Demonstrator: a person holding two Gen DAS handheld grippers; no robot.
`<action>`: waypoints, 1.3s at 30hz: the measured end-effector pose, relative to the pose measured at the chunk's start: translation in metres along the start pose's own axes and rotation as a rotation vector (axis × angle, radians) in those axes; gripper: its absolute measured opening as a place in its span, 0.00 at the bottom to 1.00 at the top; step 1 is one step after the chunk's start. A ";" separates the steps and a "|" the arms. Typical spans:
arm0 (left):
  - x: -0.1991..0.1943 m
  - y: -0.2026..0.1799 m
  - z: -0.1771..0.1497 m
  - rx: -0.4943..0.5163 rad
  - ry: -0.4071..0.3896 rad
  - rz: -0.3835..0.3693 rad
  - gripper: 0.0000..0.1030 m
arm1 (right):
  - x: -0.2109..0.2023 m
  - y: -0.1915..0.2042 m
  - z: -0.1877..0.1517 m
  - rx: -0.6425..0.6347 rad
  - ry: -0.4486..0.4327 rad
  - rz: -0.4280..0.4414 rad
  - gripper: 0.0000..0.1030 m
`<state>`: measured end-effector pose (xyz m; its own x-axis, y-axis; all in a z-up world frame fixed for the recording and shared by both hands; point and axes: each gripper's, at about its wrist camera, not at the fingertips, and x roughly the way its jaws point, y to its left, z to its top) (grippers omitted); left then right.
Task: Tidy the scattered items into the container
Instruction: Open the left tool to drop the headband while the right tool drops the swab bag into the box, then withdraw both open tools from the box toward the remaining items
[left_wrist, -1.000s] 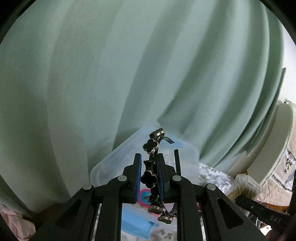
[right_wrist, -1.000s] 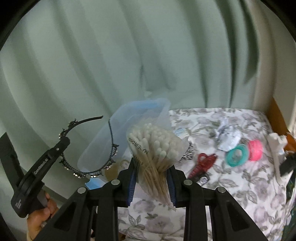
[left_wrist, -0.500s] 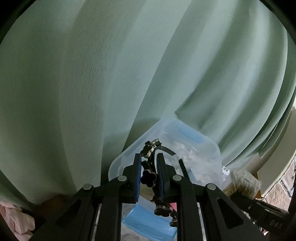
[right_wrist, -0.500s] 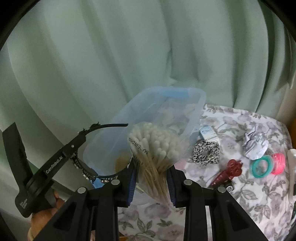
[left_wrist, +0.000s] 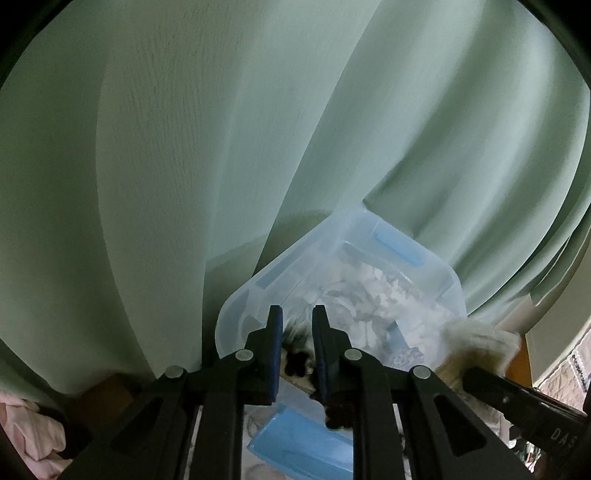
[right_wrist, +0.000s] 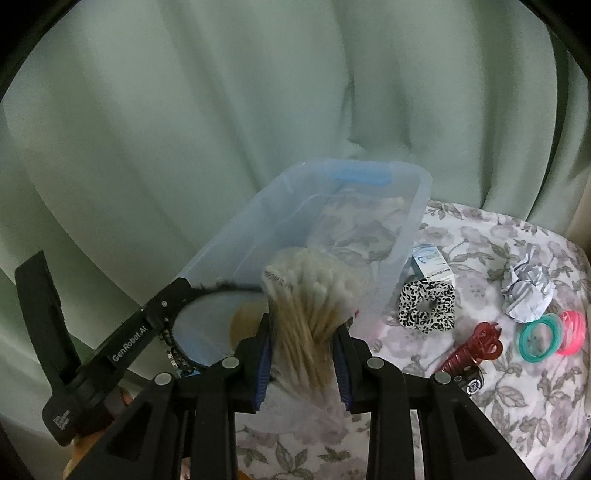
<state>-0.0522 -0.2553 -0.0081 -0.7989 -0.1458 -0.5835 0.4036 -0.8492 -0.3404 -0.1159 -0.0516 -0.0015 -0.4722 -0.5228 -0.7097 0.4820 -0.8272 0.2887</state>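
A clear plastic bin (right_wrist: 413, 206) with a blue handle stands on the floral cloth against the green curtain; it also shows in the left wrist view (left_wrist: 258, 291). My left gripper (left_wrist: 297, 332) is over the bin's near end with its jaws parted; the black beaded headband (left_wrist: 297, 360) sits blurred between them, low, and looks loose. In the right wrist view the headband (right_wrist: 221, 286) hangs at the left gripper's (right_wrist: 177, 291) tip over the bin. My right gripper (right_wrist: 303, 332) is shut on a bag of cotton swabs (right_wrist: 310, 295) above the bin's near edge.
On the cloth to the bin's right lie a small white box (right_wrist: 432, 262), a leopard scrunchie (right_wrist: 426, 304), a red hair claw (right_wrist: 476, 343), crumpled paper (right_wrist: 528, 295), and teal (right_wrist: 539, 336) and pink (right_wrist: 572, 326) hair ties. A blue lid (left_wrist: 299, 443) lies below the left gripper.
The left jaws have widened and the headband has dropped lower between them, blurred by motion. Both grippers have moved closer over the bin. The swab bag has tilted and blurred.
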 end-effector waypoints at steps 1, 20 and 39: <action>-0.002 0.000 -0.003 -0.002 0.004 0.000 0.15 | 0.002 0.001 0.000 -0.003 0.007 0.000 0.31; 0.006 -0.004 -0.008 0.007 0.037 0.006 0.16 | 0.009 -0.001 -0.004 0.007 0.023 0.019 0.32; -0.063 -0.067 -0.010 0.175 -0.031 0.028 0.81 | -0.070 -0.015 -0.033 0.074 -0.106 0.015 0.39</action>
<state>-0.0241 -0.1841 0.0438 -0.8026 -0.1839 -0.5675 0.3445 -0.9195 -0.1892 -0.0652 0.0039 0.0226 -0.5422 -0.5509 -0.6345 0.4359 -0.8300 0.3481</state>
